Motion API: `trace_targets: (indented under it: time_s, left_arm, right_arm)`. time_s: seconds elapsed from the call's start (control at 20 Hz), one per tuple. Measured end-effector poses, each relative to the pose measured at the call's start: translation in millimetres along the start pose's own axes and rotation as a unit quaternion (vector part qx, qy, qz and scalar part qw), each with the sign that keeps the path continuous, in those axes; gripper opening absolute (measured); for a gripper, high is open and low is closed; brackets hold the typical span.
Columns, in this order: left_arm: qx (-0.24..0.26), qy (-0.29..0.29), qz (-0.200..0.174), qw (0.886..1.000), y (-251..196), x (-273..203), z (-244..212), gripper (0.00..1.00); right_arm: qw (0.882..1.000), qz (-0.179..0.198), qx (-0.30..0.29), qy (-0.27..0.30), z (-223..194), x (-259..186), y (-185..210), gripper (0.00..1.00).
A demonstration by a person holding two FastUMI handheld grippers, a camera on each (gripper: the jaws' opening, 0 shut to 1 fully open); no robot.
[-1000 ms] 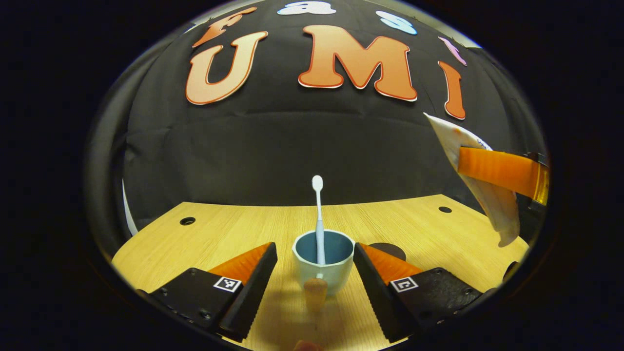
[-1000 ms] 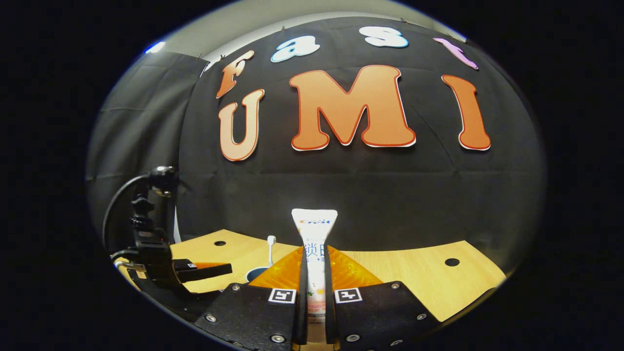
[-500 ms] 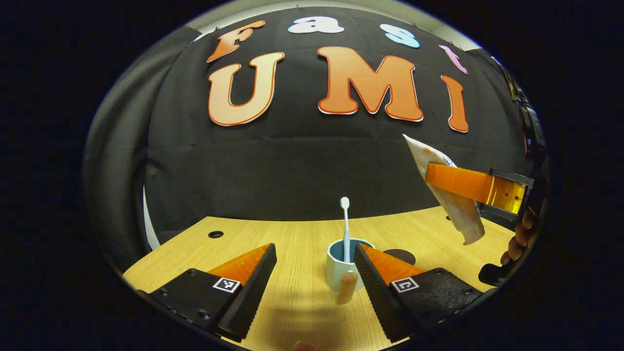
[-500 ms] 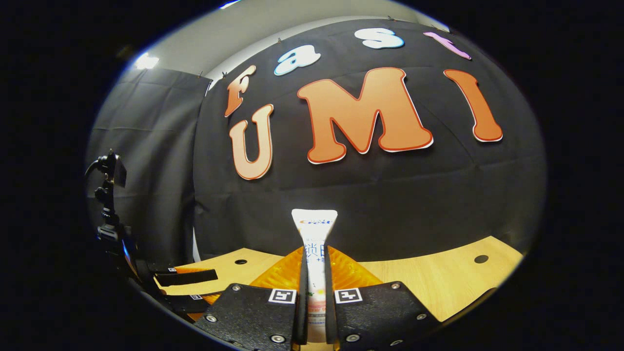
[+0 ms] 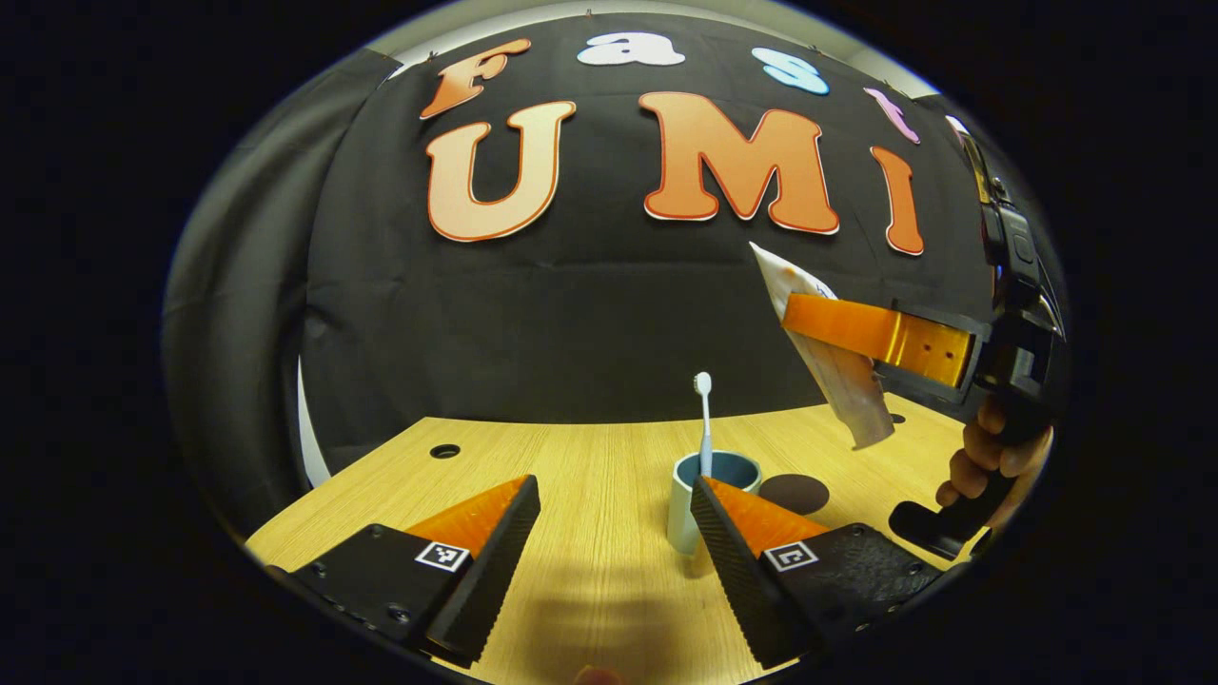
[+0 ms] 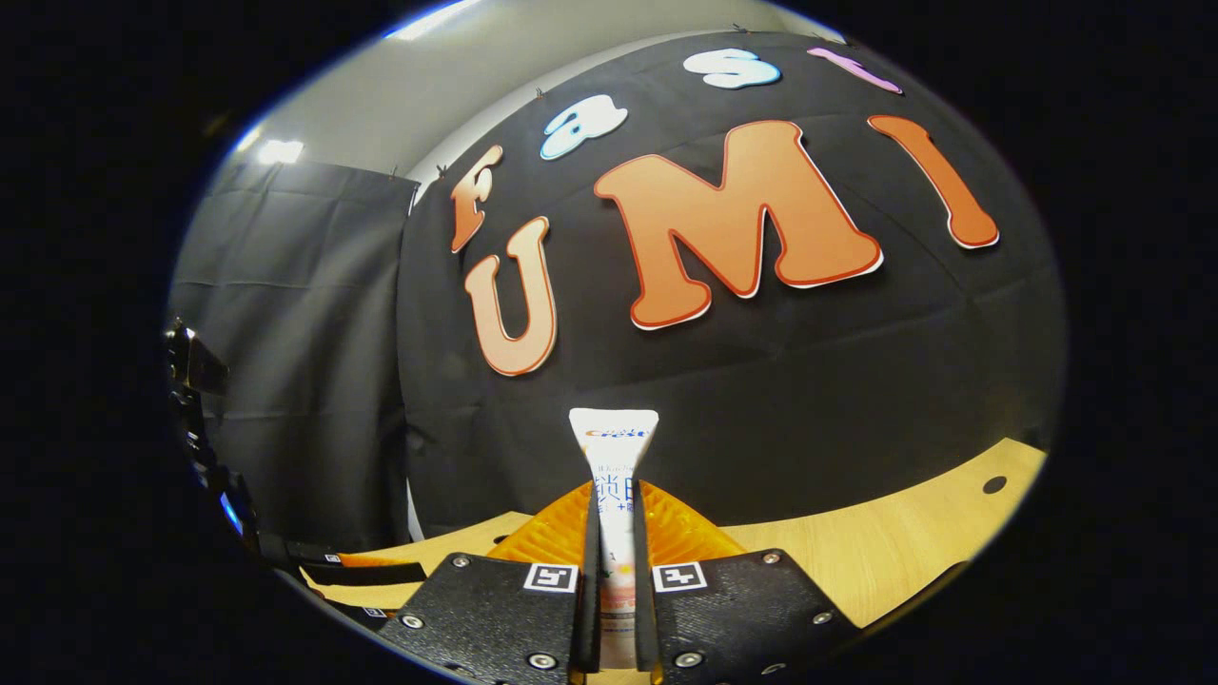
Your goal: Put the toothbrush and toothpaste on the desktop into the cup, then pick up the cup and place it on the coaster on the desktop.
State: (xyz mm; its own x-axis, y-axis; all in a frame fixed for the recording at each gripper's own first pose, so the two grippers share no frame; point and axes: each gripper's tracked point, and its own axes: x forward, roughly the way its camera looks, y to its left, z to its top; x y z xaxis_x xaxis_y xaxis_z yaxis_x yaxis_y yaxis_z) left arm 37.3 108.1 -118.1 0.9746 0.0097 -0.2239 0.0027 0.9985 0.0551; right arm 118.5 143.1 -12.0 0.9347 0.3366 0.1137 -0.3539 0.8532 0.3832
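Left gripper view: left gripper (image 5: 614, 533) hangs w/ fingers wide apart, holding nothing; toothbrush (image 5: 703, 419) stands upright in cup (image 5: 687, 504) on desktop (image 5: 571, 476), coaster (image 5: 795, 493) just beside; toothpaste (image 5: 828, 352) tilts, cap down, above and right of the cup. Right gripper view: right gripper (image 6: 614, 561) is clamped on tube's middle. Tube looks light & soft: likely a mid-body pinch suits it

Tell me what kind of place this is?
Probably a staged recording booth, not a real bathroom: black cloth wall, bare wooden desktop with cable holes, and a cup holding a toothbrush while the right claw grips a toothpaste tube.
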Motion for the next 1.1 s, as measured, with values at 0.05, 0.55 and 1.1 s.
trace_targets:
  time_s: [0.05,0.55,1.1]
  left_arm:
    - [0.0,0.001,0.002,1.0,2,0,-1,0.96]
    - [-0.009,0.013,0.012,1.0,13,5,-19,0.96]
    - [-0.022,0.033,0.016,0.999,23,9,-42,0.96]
  right_arm:
    - [1.0,0.005,0.005,-0.003,-2,4,2,0.14]
    - [1.0,0.007,-0.002,0.002,-37,47,6,0.14]
    - [1.0,-0.016,-0.011,0.021,-79,76,-5,0.14]
